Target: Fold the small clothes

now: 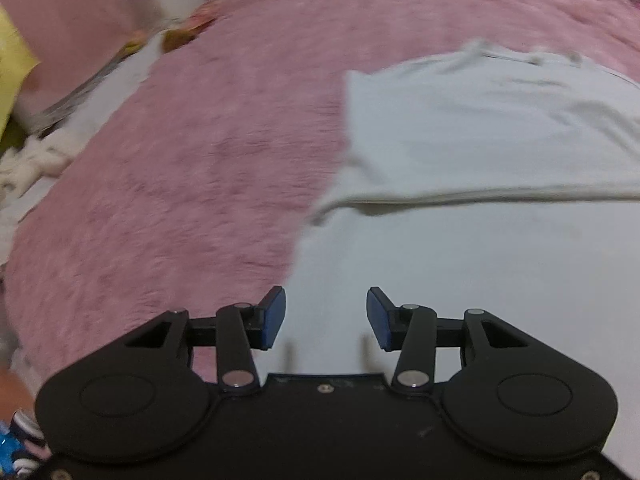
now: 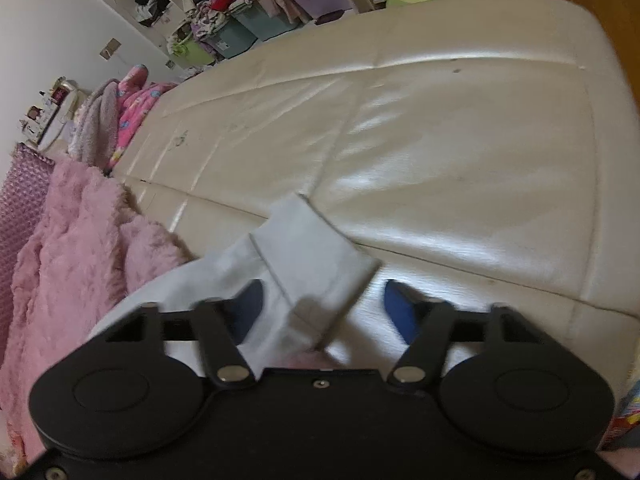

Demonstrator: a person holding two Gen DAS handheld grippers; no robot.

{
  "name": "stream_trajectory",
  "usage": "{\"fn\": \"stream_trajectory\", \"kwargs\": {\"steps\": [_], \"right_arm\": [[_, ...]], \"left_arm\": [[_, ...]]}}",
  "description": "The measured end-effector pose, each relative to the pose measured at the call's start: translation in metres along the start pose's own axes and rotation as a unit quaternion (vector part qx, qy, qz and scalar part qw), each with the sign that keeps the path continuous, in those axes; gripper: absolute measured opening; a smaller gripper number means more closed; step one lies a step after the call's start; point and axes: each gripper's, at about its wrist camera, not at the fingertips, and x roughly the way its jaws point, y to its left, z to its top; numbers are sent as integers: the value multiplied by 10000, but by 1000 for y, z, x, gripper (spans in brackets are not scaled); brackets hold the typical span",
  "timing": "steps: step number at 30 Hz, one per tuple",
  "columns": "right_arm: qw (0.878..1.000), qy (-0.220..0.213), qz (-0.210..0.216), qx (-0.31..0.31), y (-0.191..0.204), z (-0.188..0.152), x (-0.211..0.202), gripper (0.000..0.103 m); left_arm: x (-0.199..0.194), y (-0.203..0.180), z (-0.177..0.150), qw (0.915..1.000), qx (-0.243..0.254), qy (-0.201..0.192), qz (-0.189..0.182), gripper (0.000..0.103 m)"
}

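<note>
A pale grey small garment [image 1: 480, 120] lies on a pink fuzzy blanket [image 1: 180, 160], with an upper layer folded over the lower part near me. My left gripper [image 1: 326, 316] hovers open over the garment's near left edge, blue pads apart with nothing between them. In the right wrist view a flap of the same pale garment [image 2: 308, 240] lies between the widely spread fingers of my right gripper [image 2: 324, 312], which is open. The flap's lower end is hidden behind the gripper body. Both views are motion-blurred.
A cream padded leather surface [image 2: 440, 140] stretches ahead of the right gripper. The pink blanket [image 2: 72, 240] lies bunched at its left. Bins and piles of clothes [image 2: 240, 0] stand by the far wall. A yellow object [image 1: 10, 72] and white cloth [image 1: 24, 164] sit at the blanket's left edge.
</note>
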Motion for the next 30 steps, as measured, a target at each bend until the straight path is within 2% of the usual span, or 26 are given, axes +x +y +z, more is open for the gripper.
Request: {"fn": "stream_trajectory", "kwargs": {"steps": [1, 2, 3, 6, 11, 14, 16, 20, 24, 25, 29, 30], "right_arm": [[9997, 128, 155, 122, 0, 0, 7, 26], [9991, 194, 291, 225, -1, 0, 12, 7], [9983, 173, 442, 338, -3, -3, 17, 2], [9977, -60, 552, 386, -1, -10, 15, 2], [9925, -1027, 610, -245, 28, -8, -31, 2], [9840, -1297, 1137, -437, 50, -14, -62, 2], [9775, -1377, 1353, -849, 82, -23, -78, 2], [9639, -1407, 1320, -1834, 155, -65, -111, 2], [9398, -1379, 1823, -2539, 220, -129, -144, 2], [9319, -1296, 1885, -2815, 238, -148, -150, 2], [9127, -833, 2048, -3437, 288, -216, -164, 2], [9042, -757, 2070, -3659, 303, -236, -169, 2]], "left_arm": [[1, 4, 3, 10000, -49, -18, 28, 47], [0, 12, 2, 9999, -104, -39, 62, 47], [0, 15, 3, 9998, -141, -59, 88, 47], [4, 24, 8, 9997, -200, -76, 116, 47], [11, 31, 14, 9994, -241, -63, 236, 48], [7, 38, 12, 9982, -428, -162, 383, 48], [13, 45, 14, 9983, -484, -113, 295, 48], [25, 69, 16, 9979, -608, -51, 196, 48], [36, 96, 18, 9968, -789, -75, -74, 48], [39, 103, 18, 9963, -842, -81, -160, 48], [59, 123, 22, 9930, -953, -111, -687, 48], [62, 125, 23, 9917, -997, -139, -797, 48]]}}
